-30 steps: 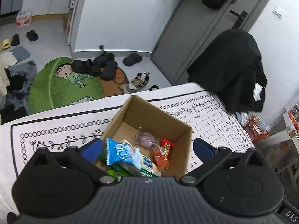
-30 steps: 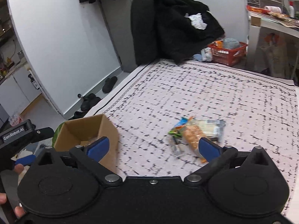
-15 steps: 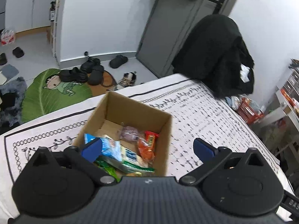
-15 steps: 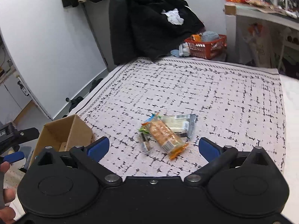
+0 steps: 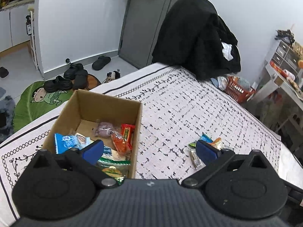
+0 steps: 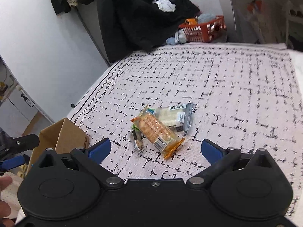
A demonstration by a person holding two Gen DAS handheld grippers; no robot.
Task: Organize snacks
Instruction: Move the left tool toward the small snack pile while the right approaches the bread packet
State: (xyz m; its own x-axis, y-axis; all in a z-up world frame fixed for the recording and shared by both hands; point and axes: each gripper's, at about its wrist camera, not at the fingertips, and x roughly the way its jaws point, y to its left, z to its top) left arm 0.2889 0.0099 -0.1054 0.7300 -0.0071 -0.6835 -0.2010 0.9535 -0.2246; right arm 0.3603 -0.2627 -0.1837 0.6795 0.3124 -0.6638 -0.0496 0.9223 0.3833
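The step in hand looks like the reach for the next loose snack: the cardboard box [image 5: 106,111] already holds several packets, and a small heap is still out on the patterned cloth [image 6: 227,87]. The right gripper [image 6: 154,149] hovers low over that cloth with its blue fingers [image 6: 100,148] spread wide and nothing between them. Just ahead of the gap lies the orange cracker pack [image 6: 158,130], angled across the line of the fingers, its near end close to the tips. A pale wrapped bar [image 6: 173,116] sits beyond it and touching it, and a small dark packet [image 6: 137,141] lies just left of it, nearer the left finger.

The next move probably calls for a short drop forward and a slight twist, so the fingers close across the pack's narrow width without catching the small packet.

The left gripper [image 5: 149,150] hangs above the box's right wall, tilted down, its fingers also apart and empty; the box lies ahead and left of it, the heap ahead and right
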